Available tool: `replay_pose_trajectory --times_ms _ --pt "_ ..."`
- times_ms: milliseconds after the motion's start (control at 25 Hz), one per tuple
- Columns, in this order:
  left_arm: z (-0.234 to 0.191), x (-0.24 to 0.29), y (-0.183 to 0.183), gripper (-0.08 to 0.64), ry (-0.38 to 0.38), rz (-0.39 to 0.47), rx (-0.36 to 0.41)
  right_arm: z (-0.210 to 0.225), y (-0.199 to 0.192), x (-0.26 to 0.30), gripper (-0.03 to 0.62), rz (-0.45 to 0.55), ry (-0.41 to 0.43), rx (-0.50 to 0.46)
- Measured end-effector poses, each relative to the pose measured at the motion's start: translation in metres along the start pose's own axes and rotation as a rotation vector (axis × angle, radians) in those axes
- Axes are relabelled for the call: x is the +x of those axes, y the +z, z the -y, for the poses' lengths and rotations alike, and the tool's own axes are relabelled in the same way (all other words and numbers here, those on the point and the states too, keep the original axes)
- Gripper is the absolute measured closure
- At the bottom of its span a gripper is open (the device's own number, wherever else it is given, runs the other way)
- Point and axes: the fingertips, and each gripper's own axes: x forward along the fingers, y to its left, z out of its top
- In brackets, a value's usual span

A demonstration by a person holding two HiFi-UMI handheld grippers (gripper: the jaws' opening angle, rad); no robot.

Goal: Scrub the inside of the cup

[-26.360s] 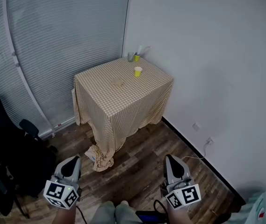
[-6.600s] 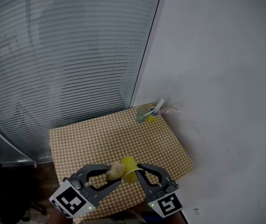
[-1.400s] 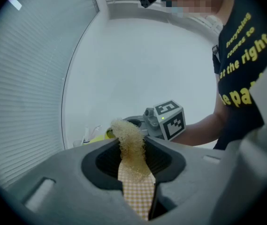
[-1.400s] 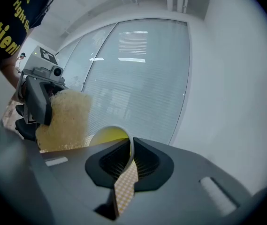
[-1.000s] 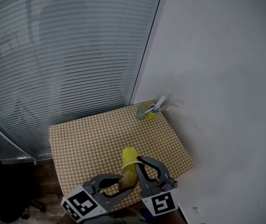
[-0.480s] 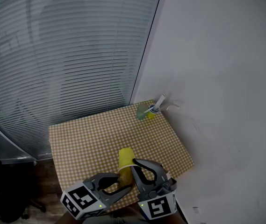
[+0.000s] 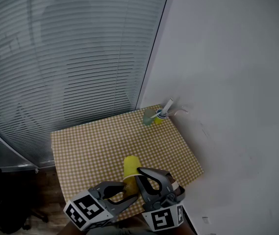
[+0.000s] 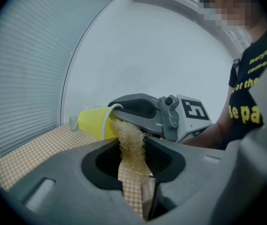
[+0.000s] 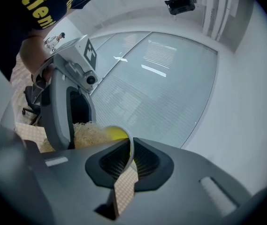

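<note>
I hold a yellow cup (image 7: 131, 167) tipped on its side above the near part of the checked table (image 7: 90, 146). My right gripper (image 7: 139, 173) is shut on the cup's white rim (image 9: 125, 141), one jaw inside the cup and one outside. My left gripper (image 7: 128, 192) is shut on a tan mesh scrubber (image 8: 132, 142). The scrubber's tip reaches into the cup's mouth (image 8: 110, 122), and in the right gripper view the scrubber (image 9: 92, 135) fills the opening beside the left gripper (image 9: 62, 108). The cup's inside is mostly hidden.
A grey cup and a second yellow cup with white things in it (image 7: 155, 116) stand at the table's far corner by the white wall. Window blinds (image 7: 70, 58) rise behind the table. A person's dark shirt (image 8: 255, 93) is close behind the grippers.
The cup has shifted slightly to the left and stands a bit more upright. Both grippers have dropped a little toward me, each keeping its hold.
</note>
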Motion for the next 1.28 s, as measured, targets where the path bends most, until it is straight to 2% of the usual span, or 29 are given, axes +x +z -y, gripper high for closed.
replay_pose_trajectory --times_ms 400,600,720,920,1280 --pt "-0.002 -0.004 -0.001 0.428 -0.068 0.041 -0.183 -0.005 0.0 -0.001 0.566 0.004 -0.011 -0.107" --pt "-0.002 -0.006 0.002 0.428 -0.137 0.085 -0.311 -0.006 0.0 -0.003 0.566 0.006 -0.01 -0.152" --pt "-0.003 -0.006 0.002 0.428 -0.163 0.097 -0.364 -0.009 0.002 -0.003 0.566 0.011 -0.009 -0.196" --pt "-0.006 -0.004 -0.001 0.428 -0.173 0.069 -0.378 -0.012 0.003 0.0 0.566 0.01 0.001 -0.242" --pt "0.003 0.003 -0.012 0.428 -0.176 -0.012 -0.349 -0.014 0.009 -0.001 0.566 0.032 0.013 -0.218"
